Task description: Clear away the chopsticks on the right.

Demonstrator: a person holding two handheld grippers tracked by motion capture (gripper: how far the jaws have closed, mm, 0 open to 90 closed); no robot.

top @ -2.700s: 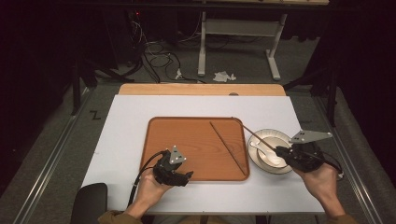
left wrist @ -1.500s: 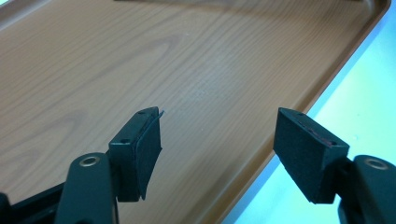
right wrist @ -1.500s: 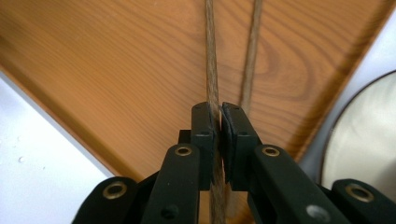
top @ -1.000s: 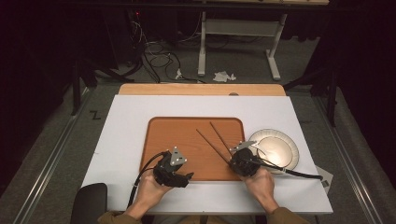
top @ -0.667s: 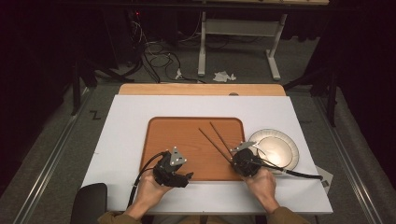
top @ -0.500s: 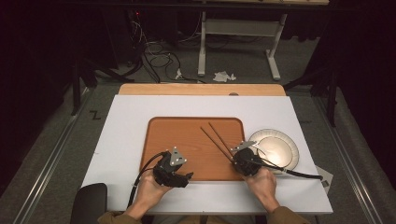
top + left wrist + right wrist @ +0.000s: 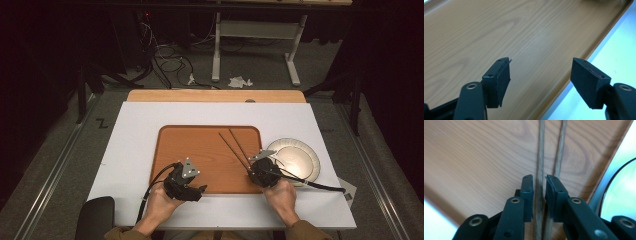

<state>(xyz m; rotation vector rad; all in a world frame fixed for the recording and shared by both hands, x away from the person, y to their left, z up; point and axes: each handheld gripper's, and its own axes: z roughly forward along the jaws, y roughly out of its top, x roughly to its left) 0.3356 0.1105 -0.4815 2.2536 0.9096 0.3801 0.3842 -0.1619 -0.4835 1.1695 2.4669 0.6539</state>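
Two dark wooden chopsticks (image 7: 234,148) lie on the wooden tray (image 7: 200,150), which serves as the reference for all positions below. They occupy the tray's right half, running from near its far edge toward its near right corner. Their near ends lie close together and their far tips are spread slightly apart.

In the right gripper view, one chopstick (image 7: 539,157) passes through the gap between the jaws. The second chopstick (image 7: 560,152) runs just beside it and disappears under the right-hand jaw.

The right gripper (image 7: 256,169) sits over the tray's near right corner, at the chopsticks' near ends. Its jaws have just been opening. A narrow gap shows on each side of the chopstick between them, so the grip is released. The pads (image 7: 529,192) stand just clear of the wood.

The left gripper (image 7: 200,189) rests at the tray's near edge, left of centre, held in the person's left hand (image 7: 161,207). Its jaws stand wide apart with nothing between them. In the left gripper view one pad (image 7: 502,80) is over the tray surface and the other hangs over the tray's rim.

A round white plate (image 7: 300,157) sits just right of the tray on the white tabletop (image 7: 135,145). A dark cable (image 7: 320,186) trails from the right gripper across the plate's near edge.
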